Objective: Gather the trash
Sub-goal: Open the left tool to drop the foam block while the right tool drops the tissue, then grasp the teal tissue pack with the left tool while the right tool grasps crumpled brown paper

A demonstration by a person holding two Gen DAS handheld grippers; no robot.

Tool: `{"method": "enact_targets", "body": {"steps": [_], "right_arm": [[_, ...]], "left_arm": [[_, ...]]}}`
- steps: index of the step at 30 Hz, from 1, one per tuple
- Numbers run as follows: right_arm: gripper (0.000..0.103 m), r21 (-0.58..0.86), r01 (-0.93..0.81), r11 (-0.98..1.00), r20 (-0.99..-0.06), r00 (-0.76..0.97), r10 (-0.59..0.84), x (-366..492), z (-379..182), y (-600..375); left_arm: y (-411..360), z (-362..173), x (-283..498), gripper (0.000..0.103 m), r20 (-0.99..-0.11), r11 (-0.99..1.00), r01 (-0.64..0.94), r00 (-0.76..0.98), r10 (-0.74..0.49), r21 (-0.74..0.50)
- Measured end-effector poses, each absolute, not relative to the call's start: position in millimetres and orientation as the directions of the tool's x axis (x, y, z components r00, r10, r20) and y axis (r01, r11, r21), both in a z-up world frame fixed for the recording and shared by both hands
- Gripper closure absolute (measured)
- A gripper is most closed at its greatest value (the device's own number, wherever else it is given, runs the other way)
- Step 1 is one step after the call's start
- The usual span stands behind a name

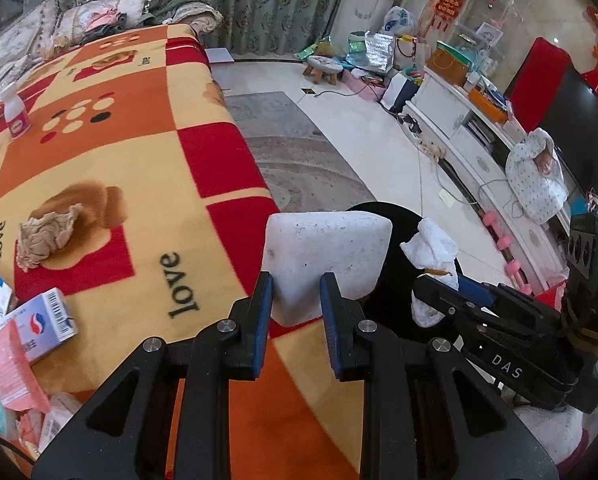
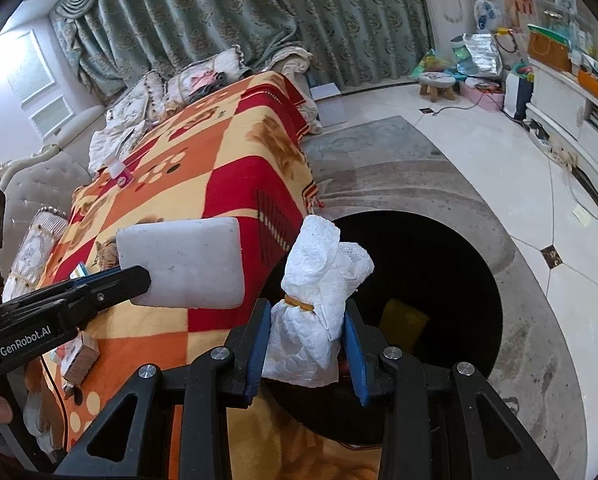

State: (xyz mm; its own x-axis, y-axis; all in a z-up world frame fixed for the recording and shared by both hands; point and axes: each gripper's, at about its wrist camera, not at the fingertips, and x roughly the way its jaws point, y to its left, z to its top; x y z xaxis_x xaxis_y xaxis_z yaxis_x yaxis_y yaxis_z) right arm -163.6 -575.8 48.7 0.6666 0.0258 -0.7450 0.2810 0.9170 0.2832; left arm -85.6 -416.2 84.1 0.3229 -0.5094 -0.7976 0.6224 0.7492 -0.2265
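Observation:
My left gripper (image 1: 297, 294) is shut on a white foam block (image 1: 327, 260), held over the table's edge; the same foam block (image 2: 183, 262) shows at the left of the right wrist view. My right gripper (image 2: 305, 322) is shut on a crumpled white paper towel (image 2: 319, 300) tied with a yellow band, just over the near rim of the black trash bin (image 2: 439, 272) on the floor. That paper towel (image 1: 433, 250) hangs right of the foam in the left wrist view, above the dark bin (image 1: 395, 280). A crumpled brownish tissue (image 1: 47, 236) lies on the blanket.
The table wears an orange, red and yellow checked blanket (image 1: 147, 168). Small boxes (image 1: 39, 324) and packets crowd its near left corner; a small white bottle (image 1: 15, 112) stands farther back. A yellow item (image 2: 403, 320) lies inside the bin. A white cabinet (image 1: 459, 120) lines the right wall.

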Motion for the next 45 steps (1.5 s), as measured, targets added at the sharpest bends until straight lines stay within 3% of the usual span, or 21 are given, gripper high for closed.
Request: {"method": "enact_targets", "body": {"steps": [9, 15, 18, 22, 45], "right_arm": [[0.069, 0.278, 0.317, 0.907, -0.760, 0.650, 0.006, -166, 42, -591], [0.059, 0.290, 0.347, 0.892, -0.759, 0.652, -0.007, -170, 41, -603], [0.055, 0.295, 0.359, 0.886, -0.759, 0.651, -0.011, -170, 43, -606], [0.045, 0.299, 0.360, 0.884, -0.761, 0.649, -0.007, -169, 43, -605], [0.042, 0.277, 0.214, 0.937, -0.767, 0.636, 0.081, -136, 48, -533]], "left_arm": [[-433, 75, -85, 0.081, -0.804, 0.739, 0.625, 0.291, -0.519, -0.251], [-442, 73, -88, 0.078, -0.795, 0.710, 0.640, 0.250, -0.553, -0.293], [-442, 71, -88, 0.066, -0.799, 0.702, 0.650, 0.237, -0.552, -0.292], [-436, 69, -88, 0.065, -0.805, 0.708, 0.642, 0.233, -0.545, -0.294], [-351, 83, -85, 0.064, -0.805, 0.819, 0.547, 0.401, -0.437, -0.172]]}}
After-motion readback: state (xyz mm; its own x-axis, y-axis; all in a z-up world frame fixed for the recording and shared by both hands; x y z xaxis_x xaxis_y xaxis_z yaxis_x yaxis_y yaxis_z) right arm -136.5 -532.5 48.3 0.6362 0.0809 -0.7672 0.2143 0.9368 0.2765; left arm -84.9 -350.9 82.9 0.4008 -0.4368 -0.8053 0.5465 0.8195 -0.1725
